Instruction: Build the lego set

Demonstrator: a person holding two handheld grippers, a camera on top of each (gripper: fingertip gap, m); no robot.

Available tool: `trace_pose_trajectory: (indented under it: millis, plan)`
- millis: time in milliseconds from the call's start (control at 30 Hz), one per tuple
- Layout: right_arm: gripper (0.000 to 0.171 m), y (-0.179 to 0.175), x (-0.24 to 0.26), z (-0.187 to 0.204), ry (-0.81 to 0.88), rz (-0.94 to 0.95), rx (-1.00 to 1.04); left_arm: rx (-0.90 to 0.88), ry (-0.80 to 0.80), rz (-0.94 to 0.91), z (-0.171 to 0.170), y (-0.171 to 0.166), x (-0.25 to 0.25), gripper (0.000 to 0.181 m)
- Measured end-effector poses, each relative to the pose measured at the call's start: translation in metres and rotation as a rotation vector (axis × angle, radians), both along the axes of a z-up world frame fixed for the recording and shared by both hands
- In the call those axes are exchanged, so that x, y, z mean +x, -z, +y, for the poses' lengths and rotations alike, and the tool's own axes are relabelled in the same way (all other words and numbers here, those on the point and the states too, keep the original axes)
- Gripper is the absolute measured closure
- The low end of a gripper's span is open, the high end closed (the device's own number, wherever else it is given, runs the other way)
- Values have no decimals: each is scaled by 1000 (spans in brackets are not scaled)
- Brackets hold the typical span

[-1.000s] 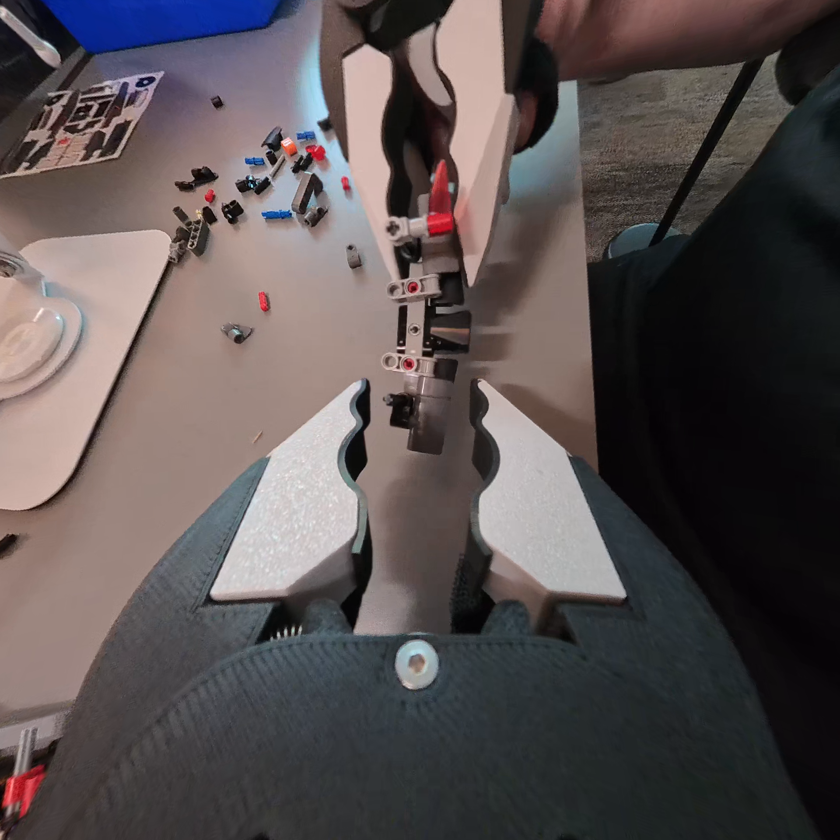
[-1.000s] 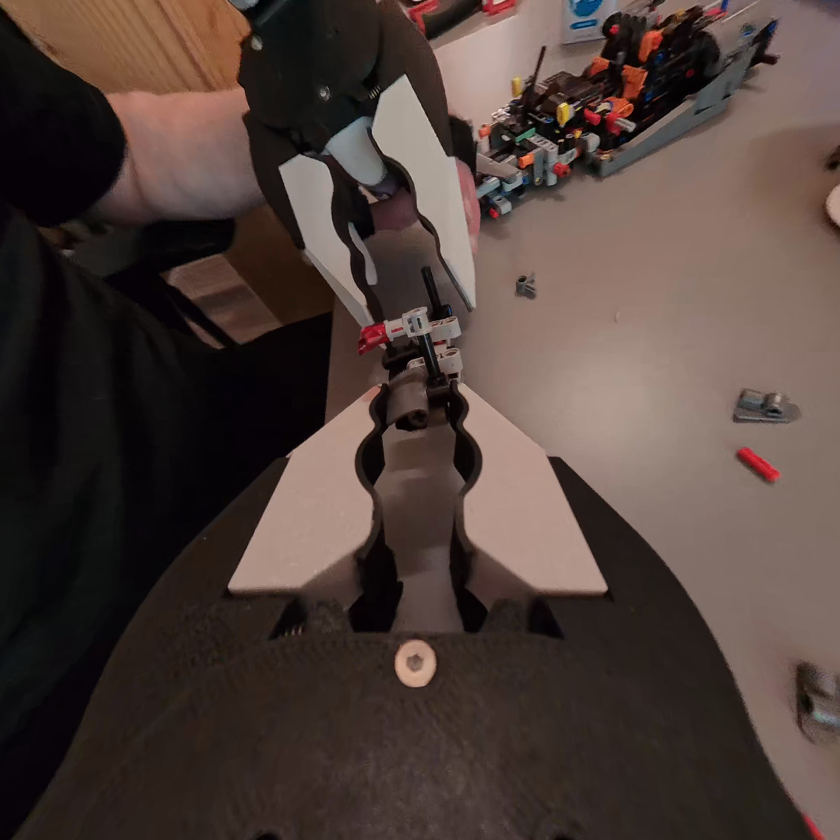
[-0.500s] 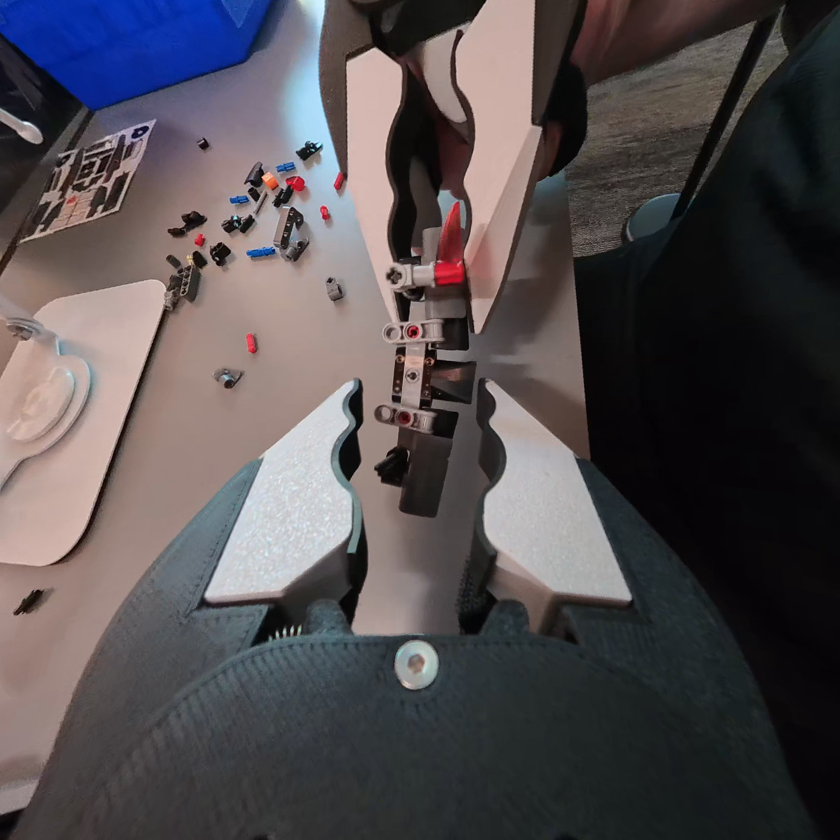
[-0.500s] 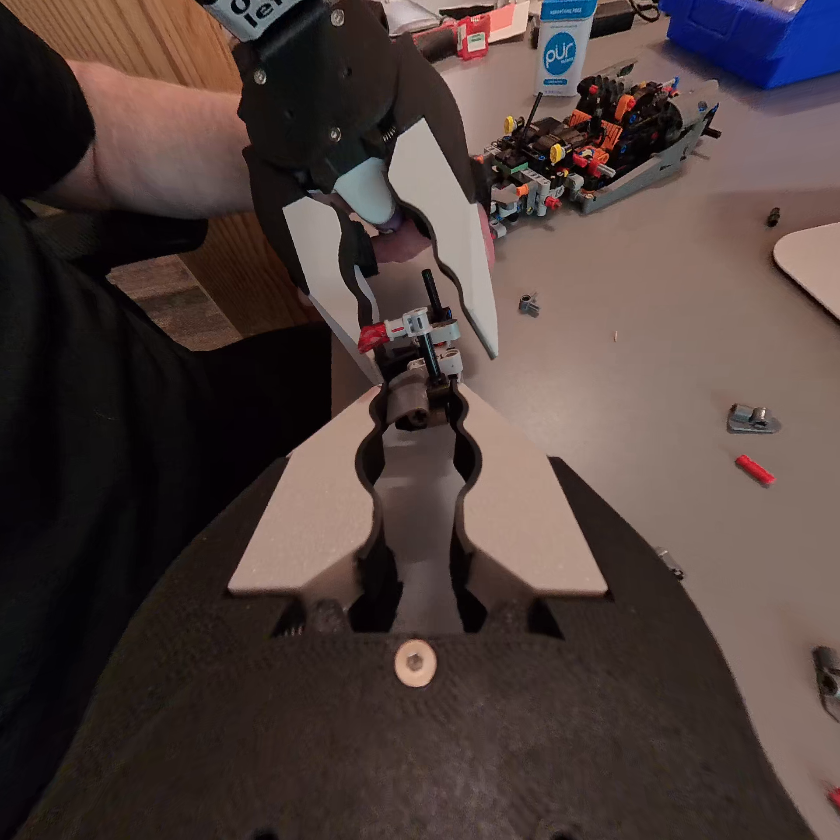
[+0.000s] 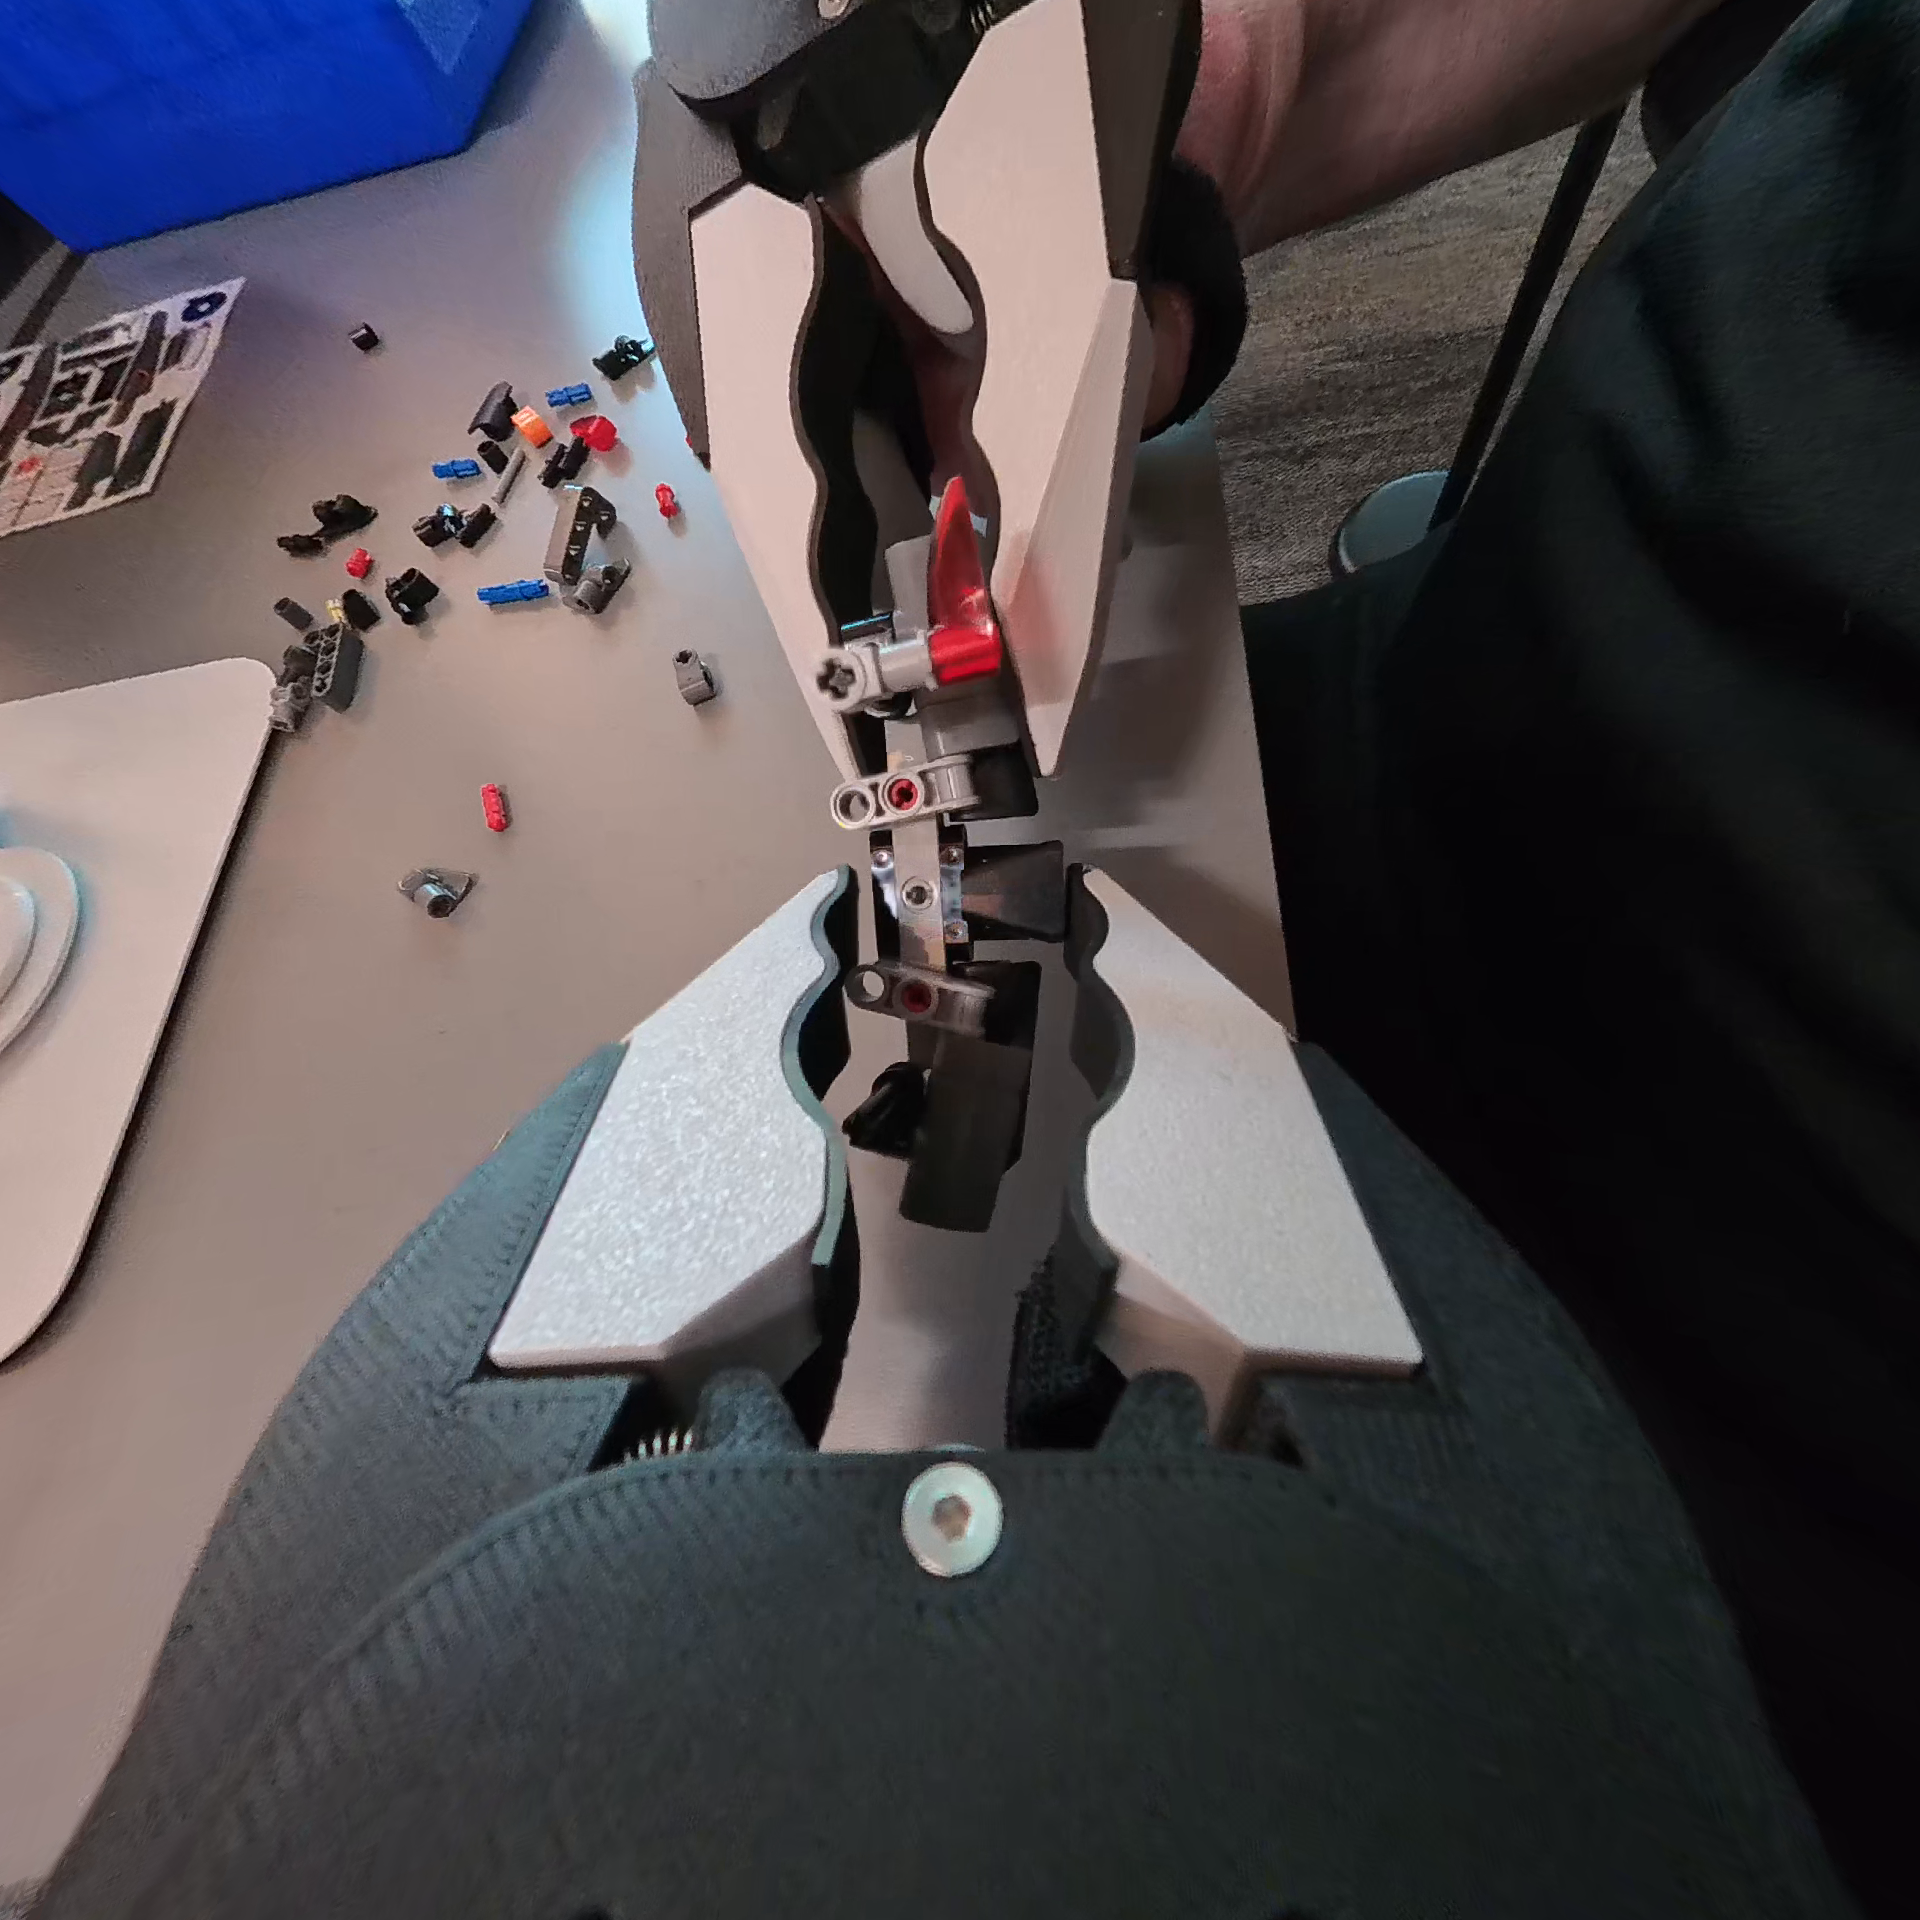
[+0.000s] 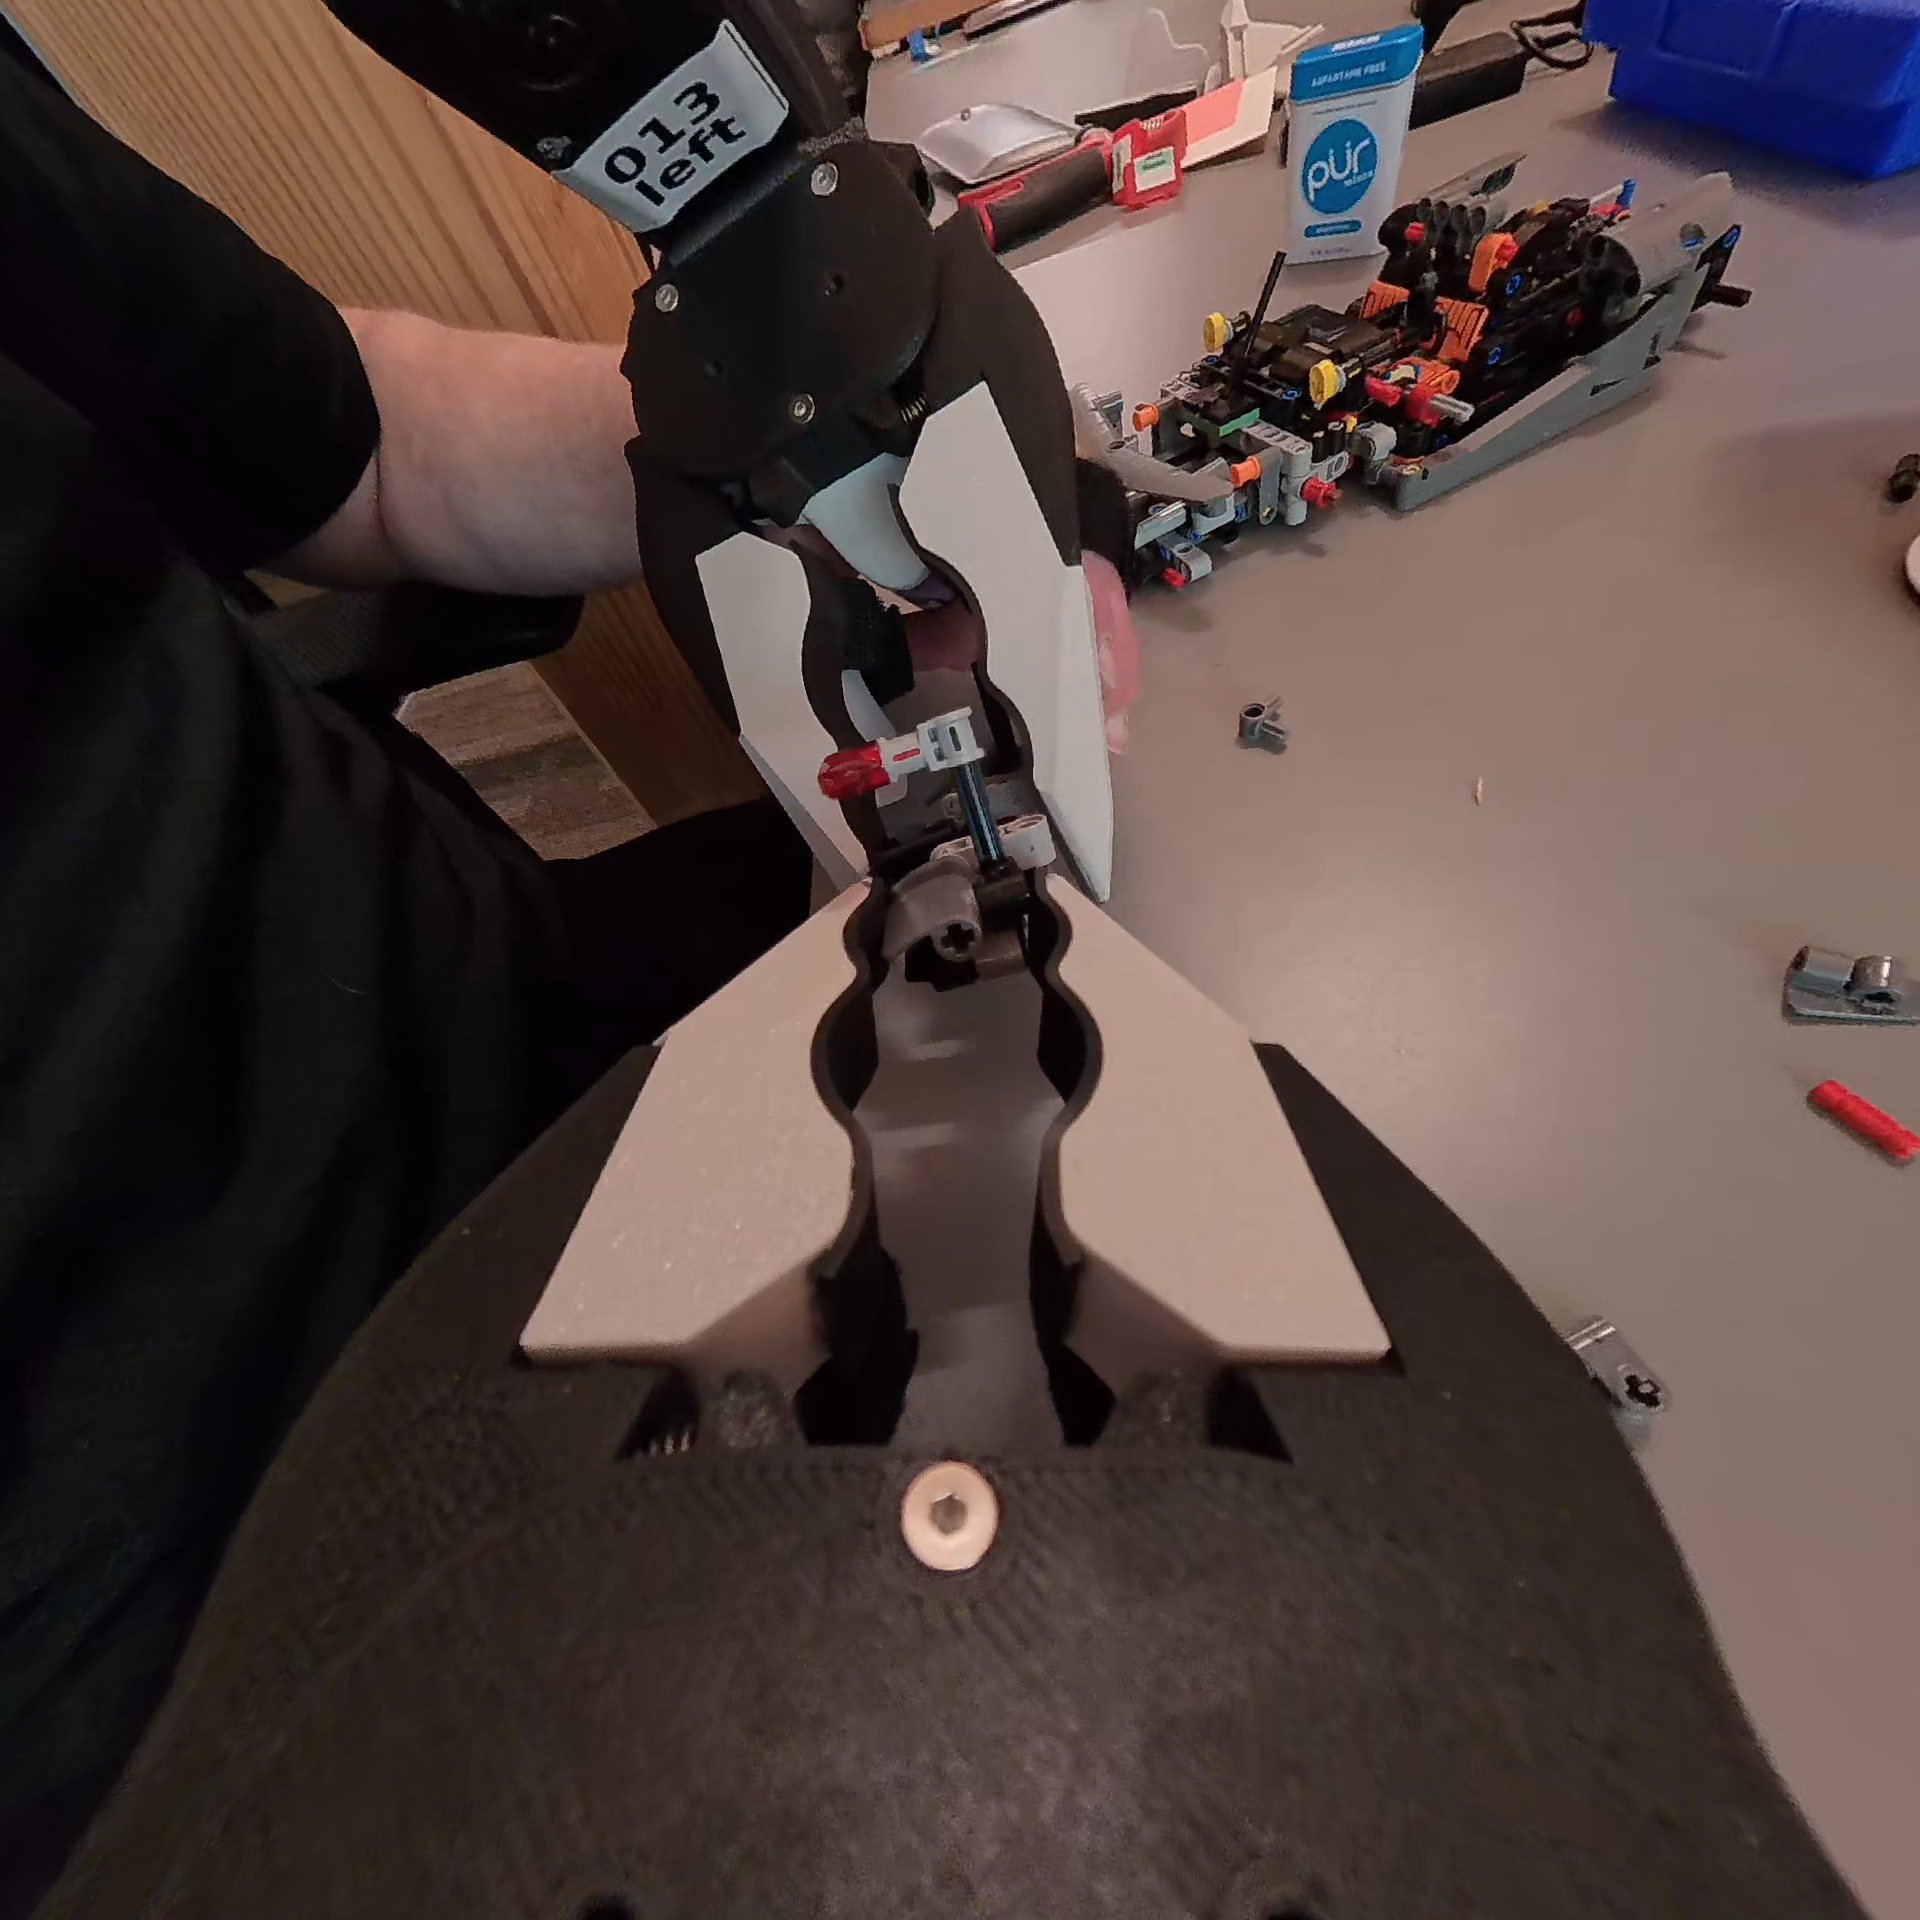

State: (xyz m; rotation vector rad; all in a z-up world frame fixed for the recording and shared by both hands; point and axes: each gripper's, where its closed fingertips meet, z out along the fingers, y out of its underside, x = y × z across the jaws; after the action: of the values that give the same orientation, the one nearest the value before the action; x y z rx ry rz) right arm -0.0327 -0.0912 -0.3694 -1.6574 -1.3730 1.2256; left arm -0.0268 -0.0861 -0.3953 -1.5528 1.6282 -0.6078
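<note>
A small lego sub-assembly [image 5: 920,914] of grey beams, black panels and a red claw piece [image 5: 961,613] hangs above the grey table near its edge. My right gripper [image 5: 951,758] reaches in from the top of the left wrist view and is shut on the far end. In the right wrist view my right gripper [image 6: 961,894] clamps the dark grey end of the sub-assembly [image 6: 940,925]. My left gripper [image 5: 961,894] is open, its jaws close on either side of the black panels. It comes in from the top of the right wrist view [image 6: 975,883].
Loose lego pieces [image 5: 520,520] lie scattered on the table beside a sticker sheet [image 5: 94,416], a blue bin [image 5: 239,94] and a white mat [image 5: 104,883]. A large part-built model [image 6: 1455,364] stands far right, with stray grey pieces [image 6: 1849,982] and a red pin [image 6: 1860,1117] nearer. Both grippers' tips are close together, under 4 cm apart. Both grippers' tips are roughly 15 cm from the red pin [image 6: 1860,1117]. My left wrist view [image 5: 496,805] looks at it from another angle.
My left gripper has moved forward over the sub-assembly, so the near end now sits between its fingers, and its jaws have narrowed. The right gripper still holds the far end.
</note>
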Motion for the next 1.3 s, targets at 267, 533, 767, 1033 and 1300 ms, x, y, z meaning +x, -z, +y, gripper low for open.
trace_pose_trajectory:
  millis: [267, 533, 767, 1033, 1300]
  plan:
    - [131, -3, 3, 8, 11, 0, 33, -98, -30, -18, 7, -3, -4, 146]
    - [127, -6, 11, 16, 15, -37, 112, -219, -19, -36, 7, -5, -11, 147]
    - [121, -10, 17, 20, -13, -126, 338, -338, 33, -3, -2, -3, -17, 146]
    - [119, -22, 13, 13, -182, -163, 563, -529, 147, -5, -15, -12, -18, 146]
    - [111, -35, 1, 5, -330, -143, 663, -697, 270, -9, -33, -21, -23, 146]
